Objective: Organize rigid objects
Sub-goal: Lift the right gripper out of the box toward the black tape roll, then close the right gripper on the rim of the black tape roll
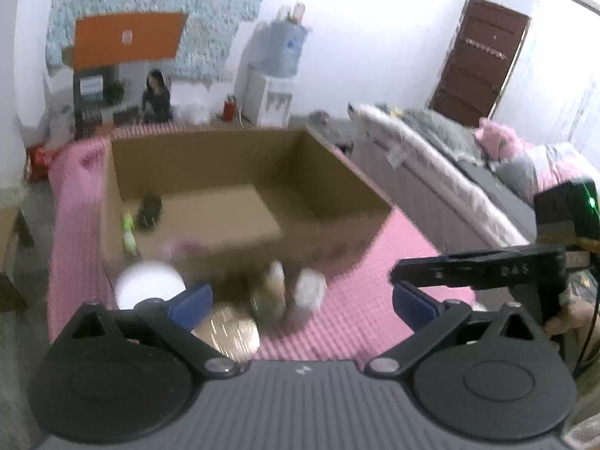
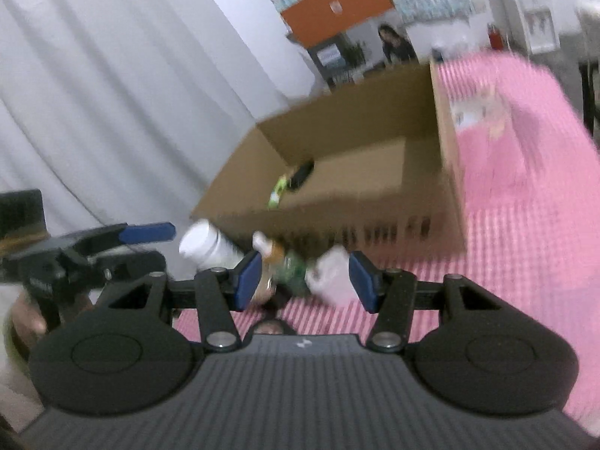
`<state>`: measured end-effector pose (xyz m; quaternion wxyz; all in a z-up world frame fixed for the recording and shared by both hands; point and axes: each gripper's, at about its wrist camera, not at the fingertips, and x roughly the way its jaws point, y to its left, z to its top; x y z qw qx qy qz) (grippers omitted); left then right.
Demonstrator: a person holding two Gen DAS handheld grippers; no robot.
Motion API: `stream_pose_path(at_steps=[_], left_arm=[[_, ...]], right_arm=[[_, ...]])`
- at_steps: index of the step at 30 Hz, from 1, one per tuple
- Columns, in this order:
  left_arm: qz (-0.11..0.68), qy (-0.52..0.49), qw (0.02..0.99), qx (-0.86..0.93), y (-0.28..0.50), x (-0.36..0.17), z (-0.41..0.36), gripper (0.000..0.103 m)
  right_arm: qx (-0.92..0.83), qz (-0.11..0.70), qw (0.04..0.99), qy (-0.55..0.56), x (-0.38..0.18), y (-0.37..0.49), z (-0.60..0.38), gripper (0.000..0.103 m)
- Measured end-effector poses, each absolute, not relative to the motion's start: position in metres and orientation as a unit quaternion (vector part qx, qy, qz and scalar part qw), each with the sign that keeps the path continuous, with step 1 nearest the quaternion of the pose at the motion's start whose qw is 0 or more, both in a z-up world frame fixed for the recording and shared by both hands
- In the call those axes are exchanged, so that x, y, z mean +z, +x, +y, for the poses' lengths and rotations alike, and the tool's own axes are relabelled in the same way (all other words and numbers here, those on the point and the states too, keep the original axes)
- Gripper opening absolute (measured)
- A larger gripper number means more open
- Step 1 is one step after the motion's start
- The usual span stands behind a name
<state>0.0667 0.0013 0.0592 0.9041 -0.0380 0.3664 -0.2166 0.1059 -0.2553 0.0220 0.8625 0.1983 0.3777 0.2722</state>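
Note:
An open cardboard box (image 1: pixel 337 172) (image 2: pixel 446 187) stands on a pink cloth. Inside lie a black object (image 1: pixel 149 210) (image 2: pixel 302 174) and a green-yellow object (image 1: pixel 128 232) (image 2: pixel 278 189). In front of the box stand a white bottle (image 1: pixel 148 287) (image 2: pixel 210 243), a brown-capped bottle (image 1: pixel 275 281), a greenish jar (image 2: pixel 294 272), a pale container (image 1: pixel 310 290) (image 2: pixel 333 275) and a round gold lid (image 1: pixel 230 332). My left gripper (image 1: pixel 300 300) is open above these items. My right gripper (image 2: pixel 305 281) is open around them and also shows at the right of the left wrist view (image 1: pixel 480 270). Both views are blurred.
The pink cloth (image 1: pixel 360 315) (image 2: pixel 525 262) covers the table. A bed with grey and pink bedding (image 1: pixel 468 172) lies to the right. A water dispenser (image 1: pixel 270 93), a brown door (image 1: pixel 480 60) and a white curtain (image 2: pixel 112 93) stand behind.

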Motion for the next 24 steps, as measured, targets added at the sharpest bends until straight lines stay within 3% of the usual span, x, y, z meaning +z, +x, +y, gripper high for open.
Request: stream_pose_path(at_steps=[6,14,24], left_arm=[[0.399,0.015,0.893,-0.205,0.051,0.006,-0.010,0.102],[0.431,0.058,0.881,-0.187,0.048,-0.041,-0.016,0.083],[0.412,0.091,0.889,-0.179,0.043,-0.048,-0.024,0.066]], right_arm=[[0.277,0.428,0.842,0.177,-0.021,0.093,-0.212,0.049],[0.293,0.450,0.839,0.084,-0.036,0.104,-0.158,0.027],[0.301,0.449,0.841,0.000,-0.035,0.102,-0.129,0.014]])
